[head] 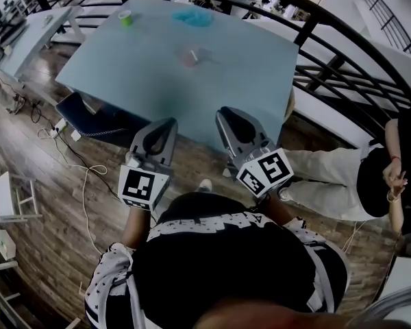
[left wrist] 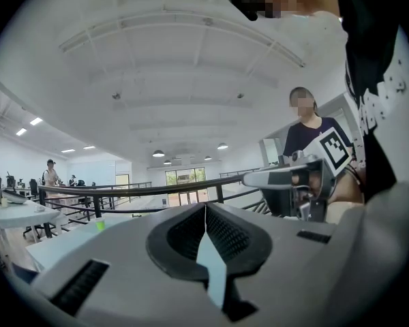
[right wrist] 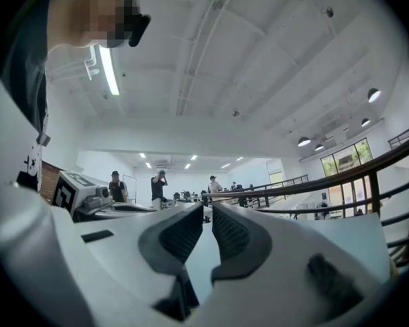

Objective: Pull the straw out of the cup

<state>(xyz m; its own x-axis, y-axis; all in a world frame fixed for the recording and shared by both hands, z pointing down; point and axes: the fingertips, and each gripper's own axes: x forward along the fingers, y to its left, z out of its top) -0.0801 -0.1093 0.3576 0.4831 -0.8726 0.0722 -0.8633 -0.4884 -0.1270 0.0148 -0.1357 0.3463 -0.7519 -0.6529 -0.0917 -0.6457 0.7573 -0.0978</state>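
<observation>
Two tools — left tool (left wrist: 205,207) clenched empty, right tool (right wrist: 208,210) barely parted | pale-blue table (head: 157,67) | wood floor (head: 58,208) | black railing (head: 344,37)

A pale blue table (head: 137,60) is seen ringed by a black railing (head: 342,43), with a crumpled blue item (head: 193,17) left at its far edge. A dark chair (head: 89,115) is tucked at the near left, white cables (head: 89,177) are strewn over the wooden floor (head: 48,184), and a person in pale trousers (head: 329,177) is seated at right.
</observation>
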